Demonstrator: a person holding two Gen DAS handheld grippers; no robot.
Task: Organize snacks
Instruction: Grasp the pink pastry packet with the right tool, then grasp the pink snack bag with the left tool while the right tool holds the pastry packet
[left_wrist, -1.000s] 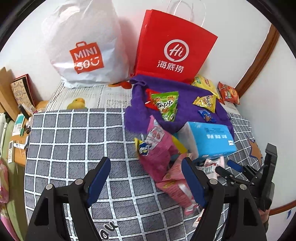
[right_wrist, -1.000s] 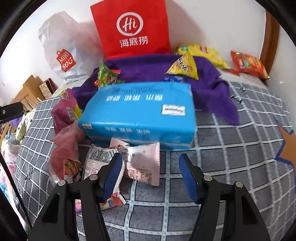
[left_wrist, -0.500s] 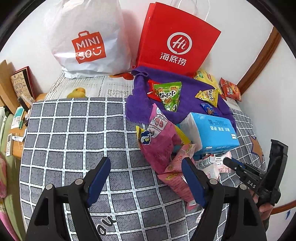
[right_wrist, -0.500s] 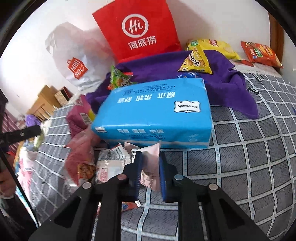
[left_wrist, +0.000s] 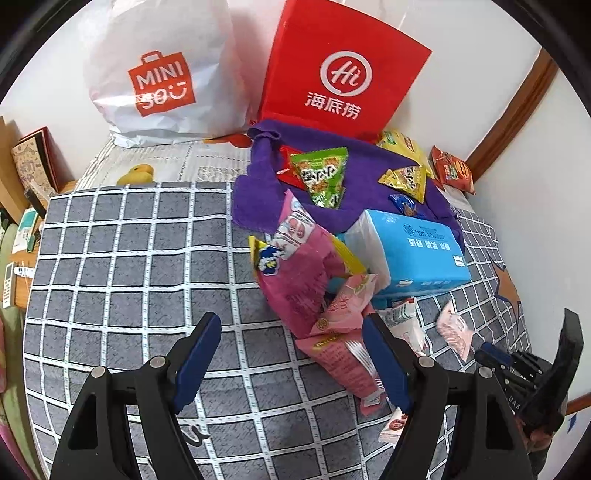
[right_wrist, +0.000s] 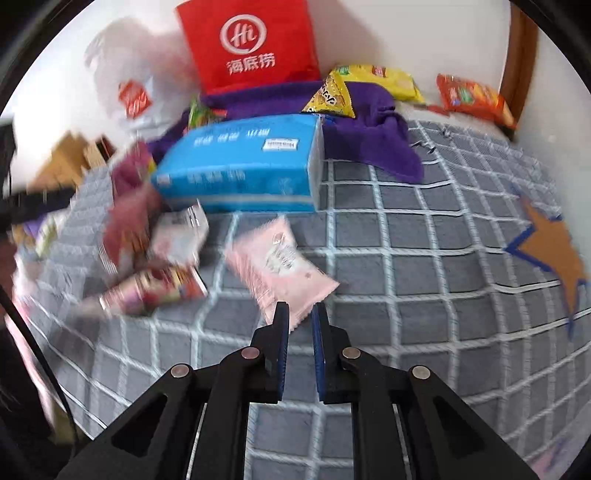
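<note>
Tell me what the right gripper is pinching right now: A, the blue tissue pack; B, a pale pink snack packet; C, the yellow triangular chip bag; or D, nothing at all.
B: in the right wrist view the right gripper has its jaws nearly together on the serrated edge of the pale pink snack packet, which sits clear of the blue tissue pack.

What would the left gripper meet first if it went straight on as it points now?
Probably the checked cover: the left gripper is open over bare cover, and the pink bags lie just off to the right.
</note>
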